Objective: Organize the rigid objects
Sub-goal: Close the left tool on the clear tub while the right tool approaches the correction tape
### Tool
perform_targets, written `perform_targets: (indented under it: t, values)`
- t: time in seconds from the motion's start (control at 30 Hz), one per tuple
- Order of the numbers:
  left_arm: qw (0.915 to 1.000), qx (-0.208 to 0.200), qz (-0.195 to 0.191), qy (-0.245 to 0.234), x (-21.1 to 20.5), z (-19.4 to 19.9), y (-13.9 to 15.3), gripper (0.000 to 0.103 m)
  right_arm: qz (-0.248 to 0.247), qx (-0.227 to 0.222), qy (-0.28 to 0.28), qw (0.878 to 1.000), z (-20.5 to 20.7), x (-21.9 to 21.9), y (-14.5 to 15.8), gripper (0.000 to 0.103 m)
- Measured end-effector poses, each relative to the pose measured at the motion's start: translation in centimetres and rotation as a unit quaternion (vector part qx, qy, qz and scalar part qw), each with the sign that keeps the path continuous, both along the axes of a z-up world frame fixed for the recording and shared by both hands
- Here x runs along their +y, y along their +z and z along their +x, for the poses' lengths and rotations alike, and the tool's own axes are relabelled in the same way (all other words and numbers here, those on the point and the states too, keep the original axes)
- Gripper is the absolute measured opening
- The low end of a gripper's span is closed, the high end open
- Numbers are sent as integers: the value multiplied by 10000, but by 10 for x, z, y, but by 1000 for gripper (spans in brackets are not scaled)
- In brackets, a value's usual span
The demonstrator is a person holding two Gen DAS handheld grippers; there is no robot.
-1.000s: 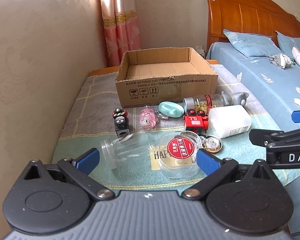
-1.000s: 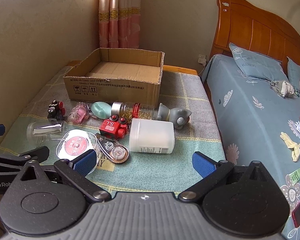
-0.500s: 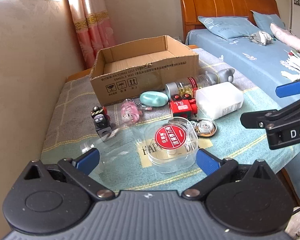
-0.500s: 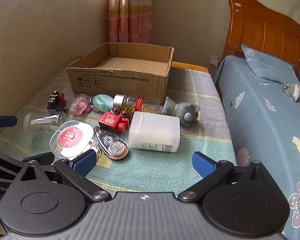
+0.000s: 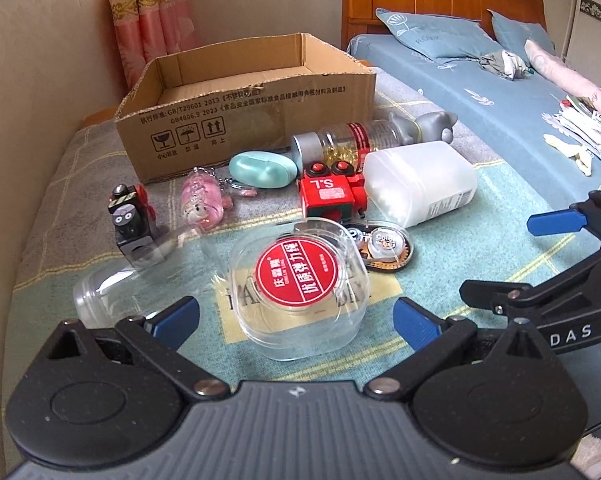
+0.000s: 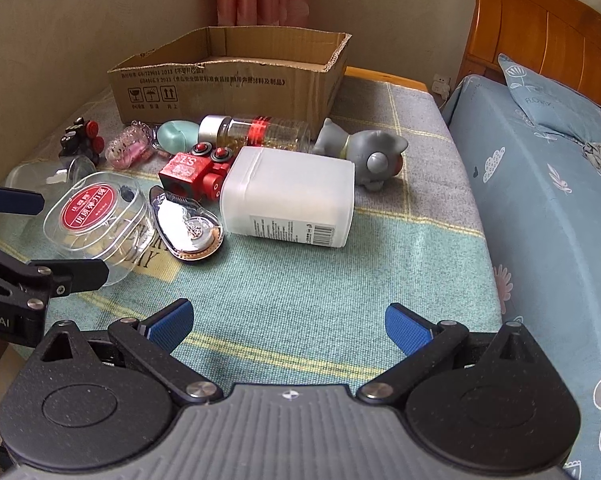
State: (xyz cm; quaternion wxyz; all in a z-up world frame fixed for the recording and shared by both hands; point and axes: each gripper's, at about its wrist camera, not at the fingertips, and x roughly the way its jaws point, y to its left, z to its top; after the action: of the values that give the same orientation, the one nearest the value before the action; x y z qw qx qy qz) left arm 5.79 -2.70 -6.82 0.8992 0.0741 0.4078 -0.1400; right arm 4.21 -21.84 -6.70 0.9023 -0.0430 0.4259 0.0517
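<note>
Box (image 5: pixel 260 100): matt brown corrugated cardboard, torn rim
Near case (image 5: pixel 300 288): glossy clear plastic
White container (image 6: pixel 288 196): frosted matt plastic
Cover (image 6: pixel 300 280): rough woven cloth
Headboard (image 6: pixel 540 32): glossy varnished wood
Finger pads (image 6: pixel 408 328): blue, textured

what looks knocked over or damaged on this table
Several containers lie on their sides: the white bottle, the capsule jar behind it, and a clear jar at the left. The grey cat figure is toppled too. The cardboard box has a ragged, torn rim. No spills visible.
</note>
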Motion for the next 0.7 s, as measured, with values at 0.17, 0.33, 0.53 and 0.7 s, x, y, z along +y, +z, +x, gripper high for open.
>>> perform_targets:
  t: [0.17,0.33,0.53,0.7]
  values:
    - [9999,101,-70,10,-4,9,-5,100,58,60,-3,10000,4,-4,-5,103]
    - [9996,173,-202,60,-3,17,-8,88,71,64,54,9999,5,-5,-6,103]
    - [9995,180,-235,136,1,21,-10,76,2,48,149,9999,4,-2,-8,103]
    - [9995,199,-219,137,10,14,-9,76,-23,51,287,9996,5,5,-8,103]
